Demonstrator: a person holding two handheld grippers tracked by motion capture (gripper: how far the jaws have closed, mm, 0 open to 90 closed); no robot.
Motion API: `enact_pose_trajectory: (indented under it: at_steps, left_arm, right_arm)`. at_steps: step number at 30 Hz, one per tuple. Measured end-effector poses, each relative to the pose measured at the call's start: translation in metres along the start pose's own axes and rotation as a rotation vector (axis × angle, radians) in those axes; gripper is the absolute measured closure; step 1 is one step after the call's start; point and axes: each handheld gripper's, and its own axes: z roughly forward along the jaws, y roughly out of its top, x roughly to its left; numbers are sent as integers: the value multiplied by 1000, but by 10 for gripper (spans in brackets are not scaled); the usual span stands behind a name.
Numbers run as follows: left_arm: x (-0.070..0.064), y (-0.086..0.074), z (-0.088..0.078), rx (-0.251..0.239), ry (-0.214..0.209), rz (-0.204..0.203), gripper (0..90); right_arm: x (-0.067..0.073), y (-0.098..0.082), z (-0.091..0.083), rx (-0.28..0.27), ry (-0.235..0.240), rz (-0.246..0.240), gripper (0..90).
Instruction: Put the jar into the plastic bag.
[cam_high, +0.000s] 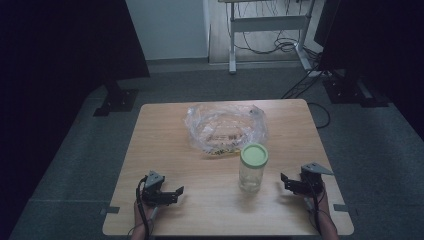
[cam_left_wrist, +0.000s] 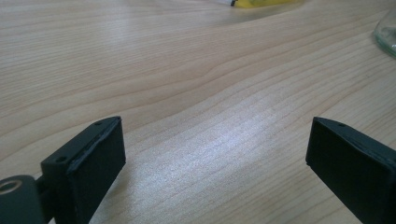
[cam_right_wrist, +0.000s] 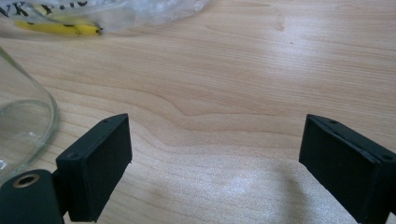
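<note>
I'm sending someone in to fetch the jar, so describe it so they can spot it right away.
On the wooden table, look just in front of the crumpled clear plastic bag, toward the person's right. The jar stands upright there: clear glass, seemingly empty, and the one thing with a pale green lid.

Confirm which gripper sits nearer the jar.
The right gripper: the green-lidded jar stands just beside it, while the left gripper is farther off.

A light wooden table (cam_high: 160, 150) carries a glass jar (cam_high: 252, 172) with a green lid. Just behind the jar lies a crumpled clear plastic bag (cam_high: 225, 127).
</note>
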Motion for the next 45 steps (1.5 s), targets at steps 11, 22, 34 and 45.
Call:
enact_pose_trajectory:
  at_steps: [11, 22, 34, 45]
  left_arm:
    - [-1, 0, 1, 6, 9, 2, 43]
    - [0, 0, 1, 10, 10, -4, 43]
    - [2, 1, 1, 9, 0, -20, 43]
    - [3, 1, 1, 9, -1, -28, 44]
  right_arm:
    - [1, 0, 1, 11, -7, -7, 85]
    - [1, 0, 2, 29, -12, -15, 84]
    - [7, 0, -12, -45, -43, 3, 65]
    - [2, 4, -37, -99, -23, 67, 38]
